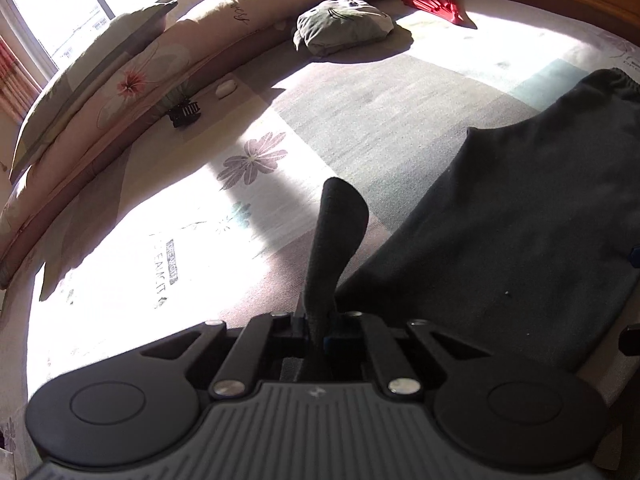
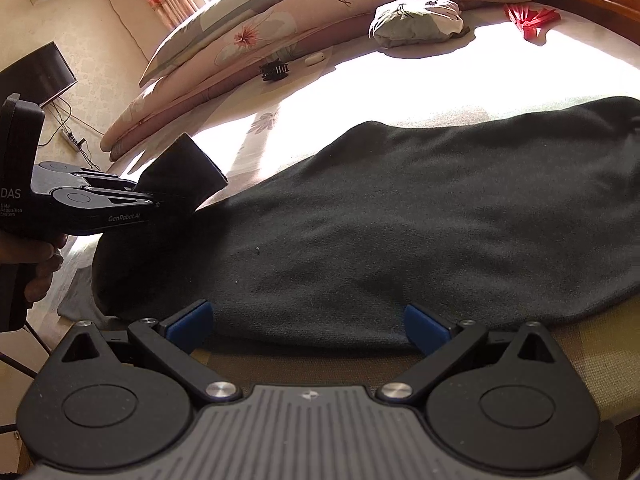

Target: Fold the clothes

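A dark charcoal garment, soft and slightly fuzzy, lies spread flat across the bed, stretching away ahead of the right tool. That tool's blue-padded jaws stand wide apart just over the garment's near edge, gripping nothing. Off to its left, the left tool has its jaws pinched tight on one end of the cloth, which stands up past the fingers in a narrow folded flap, lifted off the bed.
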